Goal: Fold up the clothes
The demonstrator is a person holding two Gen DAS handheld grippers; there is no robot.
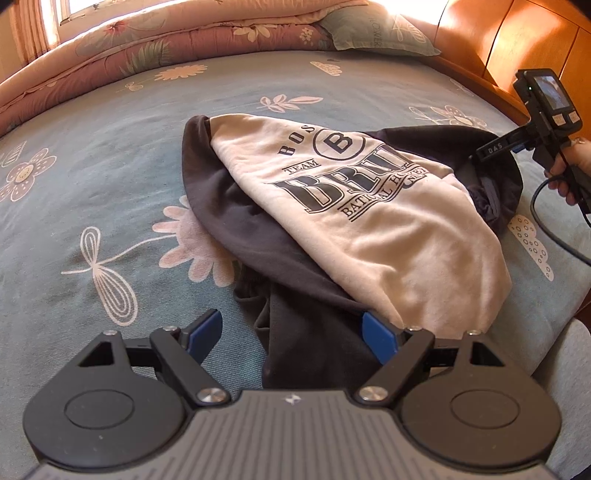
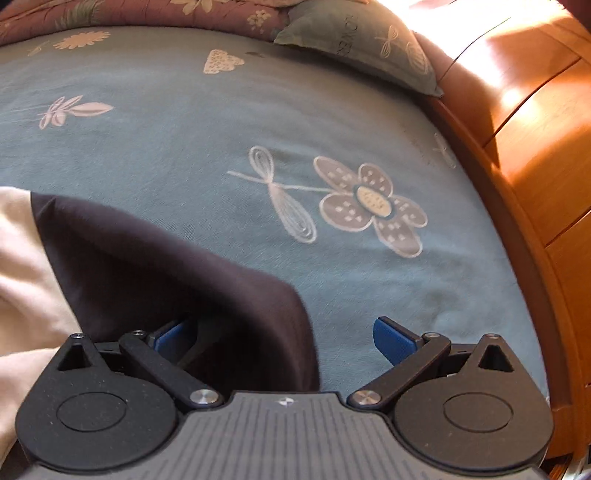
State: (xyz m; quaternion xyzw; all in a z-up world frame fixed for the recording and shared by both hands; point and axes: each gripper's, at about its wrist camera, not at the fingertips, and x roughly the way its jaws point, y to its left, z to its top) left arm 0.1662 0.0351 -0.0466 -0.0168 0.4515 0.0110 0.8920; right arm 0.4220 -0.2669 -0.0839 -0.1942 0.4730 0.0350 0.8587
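A cream and dark navy sweatshirt (image 1: 369,221) with printed lettering lies bunched on the blue flowered bedsheet (image 1: 110,166). My left gripper (image 1: 291,332) is open at its near edge, with a dark sleeve (image 1: 306,343) lying between the fingers. My right gripper (image 2: 280,339) is open, with the dark fabric corner (image 2: 221,295) draped over its left finger. It also shows in the left wrist view (image 1: 495,147), at the sweatshirt's far right side, held by a hand.
A folded pink flowered quilt (image 1: 166,40) and a green pillow (image 1: 376,33) lie at the bed's far side. A wooden headboard (image 2: 535,147) runs along the right edge. A cable (image 1: 554,236) hangs from the right gripper.
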